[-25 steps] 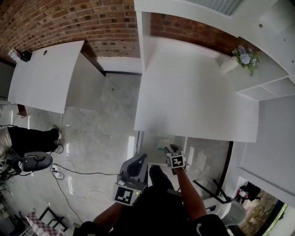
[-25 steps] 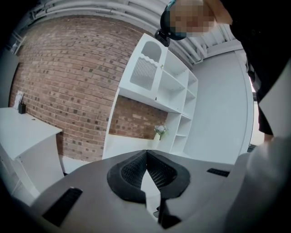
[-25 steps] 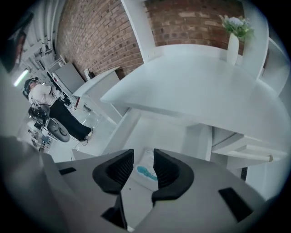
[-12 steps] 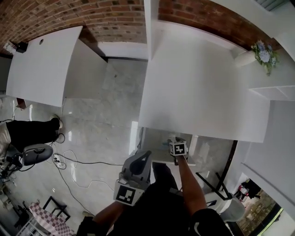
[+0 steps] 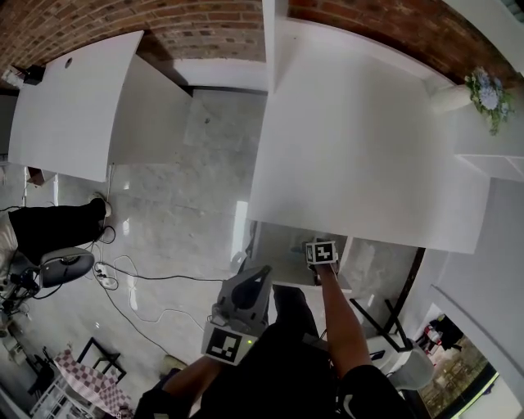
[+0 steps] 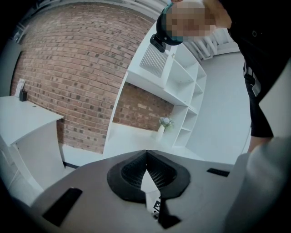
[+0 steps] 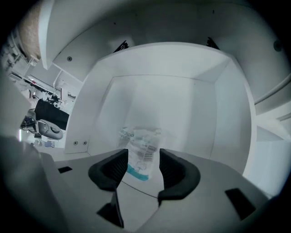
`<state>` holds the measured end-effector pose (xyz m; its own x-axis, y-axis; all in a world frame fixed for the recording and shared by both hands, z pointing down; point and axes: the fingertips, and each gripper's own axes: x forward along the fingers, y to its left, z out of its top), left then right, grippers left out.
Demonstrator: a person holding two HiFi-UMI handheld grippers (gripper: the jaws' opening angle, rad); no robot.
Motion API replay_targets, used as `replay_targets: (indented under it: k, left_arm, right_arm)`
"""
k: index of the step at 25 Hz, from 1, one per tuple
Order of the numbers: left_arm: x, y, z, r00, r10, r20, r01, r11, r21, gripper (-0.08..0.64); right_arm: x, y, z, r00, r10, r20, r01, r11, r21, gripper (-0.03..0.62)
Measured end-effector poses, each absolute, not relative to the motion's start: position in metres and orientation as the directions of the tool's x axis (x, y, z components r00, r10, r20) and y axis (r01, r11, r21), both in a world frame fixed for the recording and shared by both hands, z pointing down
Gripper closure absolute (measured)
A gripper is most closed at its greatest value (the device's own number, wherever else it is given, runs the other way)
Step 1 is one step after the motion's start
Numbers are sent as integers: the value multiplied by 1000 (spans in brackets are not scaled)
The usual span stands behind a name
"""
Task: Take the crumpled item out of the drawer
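A crumpled clear plastic wrapper (image 7: pixel 142 142) with a blue band and a barcode lies on the floor of the open white drawer (image 7: pixel 218 118). My right gripper (image 7: pixel 138 163) points into the drawer. Its jaws are opening, one on each side of the wrapper's near end, and the pads do not press on it. In the head view the right gripper (image 5: pixel 319 245) reaches under the front edge of the white desk (image 5: pixel 360 139), where the drawer (image 5: pixel 274 245) stands pulled out. My left gripper (image 5: pixel 255 275) hangs back beside my body, shut and empty, its tips (image 6: pixel 145 154) meeting.
A second white desk (image 5: pixel 74 106) stands at the left against the brick wall (image 5: pixel 205 24). A vase of flowers (image 5: pixel 483 88) and white shelves (image 5: pixel 491 172) are at the right. Cables (image 5: pixel 131 282) and an office chair (image 5: pixel 65 266) are on the marble floor.
My right gripper has moved forward, farther under the desk edge and into the drawer. The left gripper has hardly moved. The head view has shifted slightly.
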<state>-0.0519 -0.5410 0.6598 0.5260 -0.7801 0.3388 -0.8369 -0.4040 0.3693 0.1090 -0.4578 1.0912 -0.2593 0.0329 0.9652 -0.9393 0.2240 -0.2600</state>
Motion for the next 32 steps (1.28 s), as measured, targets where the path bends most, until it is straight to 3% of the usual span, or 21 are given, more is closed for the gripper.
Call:
replay_targets:
  k: [12, 21, 32]
  left_arm:
    - [-61, -543, 675, 514, -773, 371, -846, -388, 365, 535]
    - [-62, -544, 672, 514, -776, 365, -847, -391, 361, 535]
    - [-57, -535, 641, 527, -791, 312, -838, -421, 348, 535]
  right_arm:
    - [99, -456, 1116, -280, 44, 959, -947, 153, -283, 362]
    - [97, -452, 1114, -264, 72, 962, -951, 148, -272, 493]
    - [102, -457, 1064, -248, 5, 969, -952, 185, -244, 511]
